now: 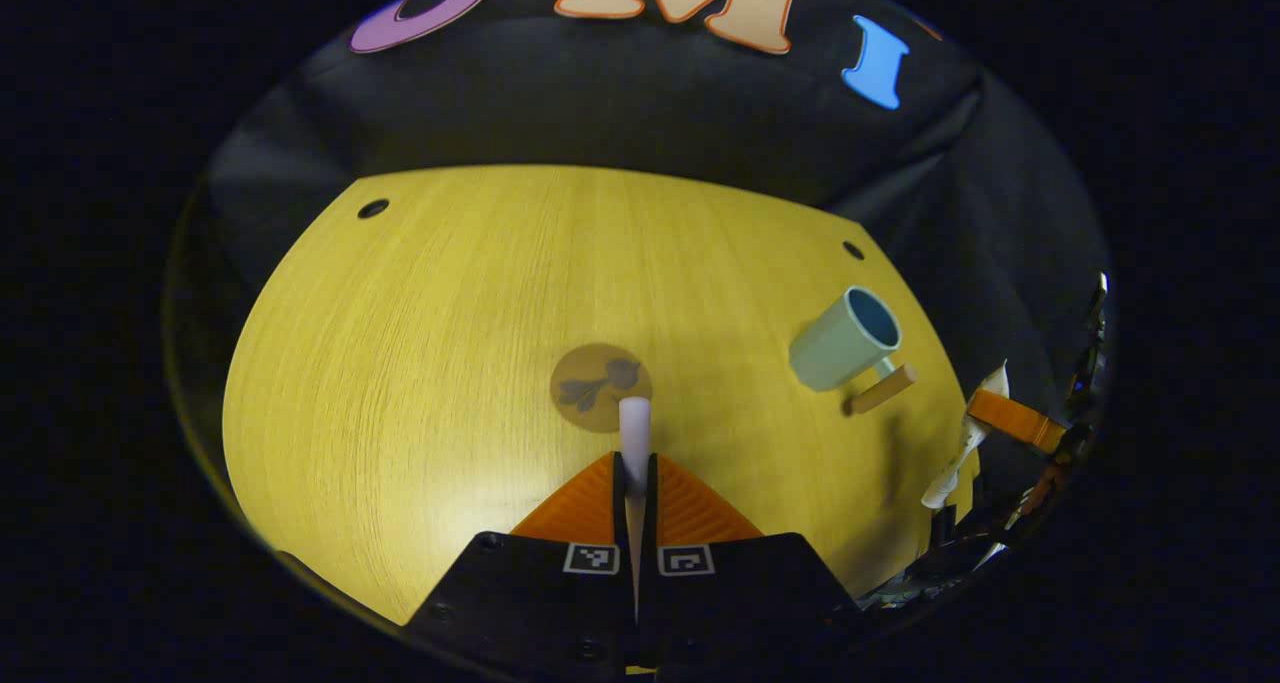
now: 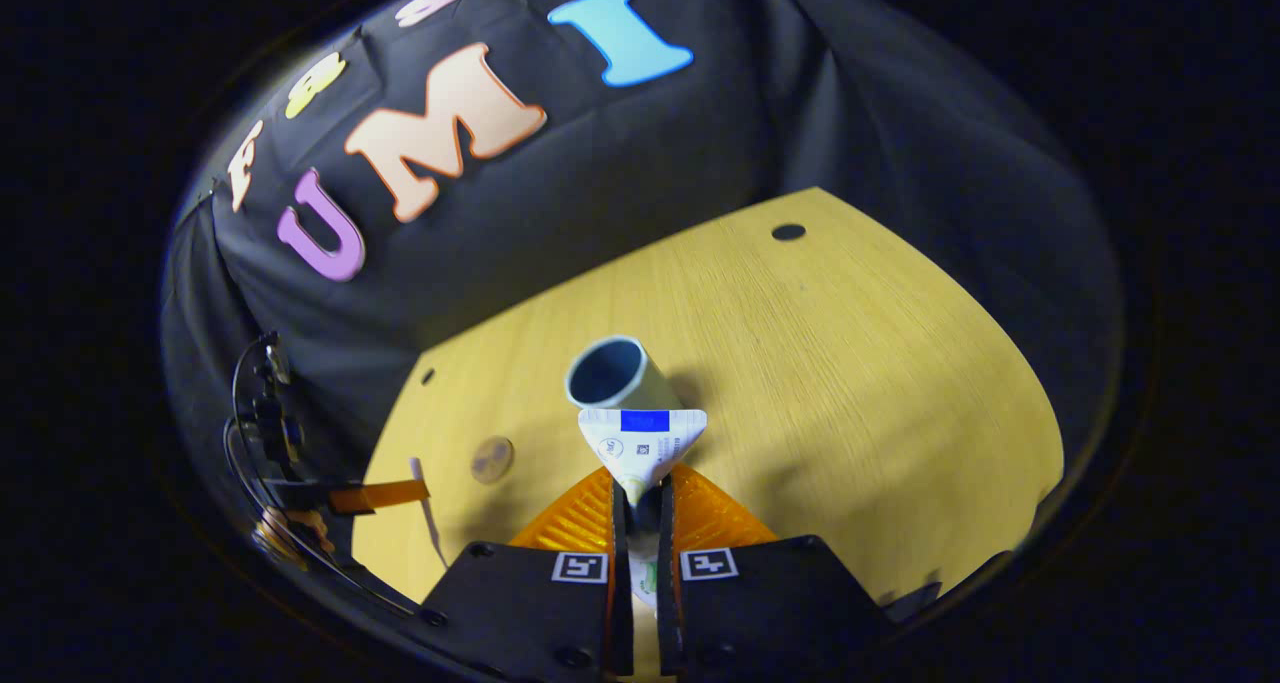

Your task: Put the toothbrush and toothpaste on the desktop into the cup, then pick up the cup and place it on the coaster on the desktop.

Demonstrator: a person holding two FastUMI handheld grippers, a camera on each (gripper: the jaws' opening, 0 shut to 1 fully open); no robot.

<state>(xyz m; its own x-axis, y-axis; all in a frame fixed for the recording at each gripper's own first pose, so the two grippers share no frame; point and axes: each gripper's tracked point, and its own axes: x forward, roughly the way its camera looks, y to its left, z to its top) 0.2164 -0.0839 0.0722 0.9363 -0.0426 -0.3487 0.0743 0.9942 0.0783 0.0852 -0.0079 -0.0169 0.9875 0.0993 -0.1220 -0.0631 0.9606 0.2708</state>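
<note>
Right gripper [image 2: 640, 498] clamps toothpaste [image 2: 641, 443] before cup [image 2: 610, 373].

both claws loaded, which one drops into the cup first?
Right, probably. Its claw holds the toothpaste just short of the cup mouth. The left claw, holding the toothbrush, sits by the coaster.

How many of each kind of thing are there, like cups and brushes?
Cup: 1
Coaster: 1
Toothbrush: 1, in the left claw
Toothpaste: 1, in the right claw
Claws: 2
Total: 6
</note>
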